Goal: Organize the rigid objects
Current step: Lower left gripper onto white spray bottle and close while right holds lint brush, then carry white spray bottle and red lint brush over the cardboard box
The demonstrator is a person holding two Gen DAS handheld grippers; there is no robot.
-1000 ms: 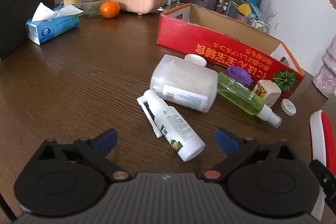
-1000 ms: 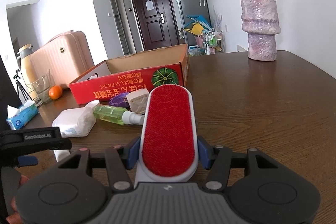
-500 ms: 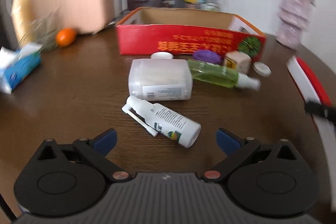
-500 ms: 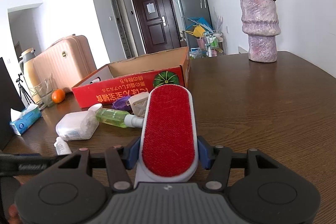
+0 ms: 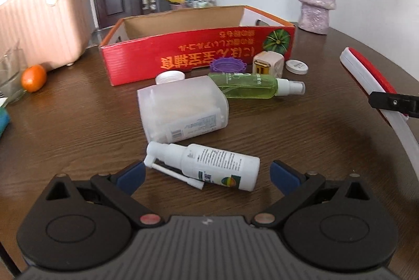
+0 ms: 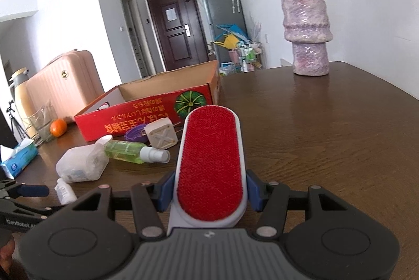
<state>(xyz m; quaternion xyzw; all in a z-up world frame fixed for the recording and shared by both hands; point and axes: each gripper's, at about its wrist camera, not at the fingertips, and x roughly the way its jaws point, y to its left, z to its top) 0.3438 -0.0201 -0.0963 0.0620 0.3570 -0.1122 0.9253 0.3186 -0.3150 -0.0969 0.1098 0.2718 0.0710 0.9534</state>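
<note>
My left gripper (image 5: 207, 175) is open just above the table, its fingers on either side of a white spray bottle (image 5: 209, 166) that lies on its side. Behind it lie a frosted plastic box (image 5: 180, 109), a green spray bottle (image 5: 251, 84), a purple lid (image 5: 227, 65), a beige cube (image 5: 268, 65) and two white caps. An open red cardboard box (image 5: 199, 54) stands behind them. My right gripper (image 6: 209, 190) is shut on a red lint brush (image 6: 210, 162), held above the table; the brush also shows in the left wrist view (image 5: 366, 75).
A purple vase (image 6: 307, 31) with dried roses stands at the far right of the wooden table. A pink suitcase (image 5: 39, 25), an orange (image 5: 33, 77), a glass and a blue tissue pack (image 6: 17, 158) stand at the left.
My left gripper has swung right and moved closer, so the white spray bottle now lies between its open fingers. The right gripper has lifted slightly with the lint brush still held.
</note>
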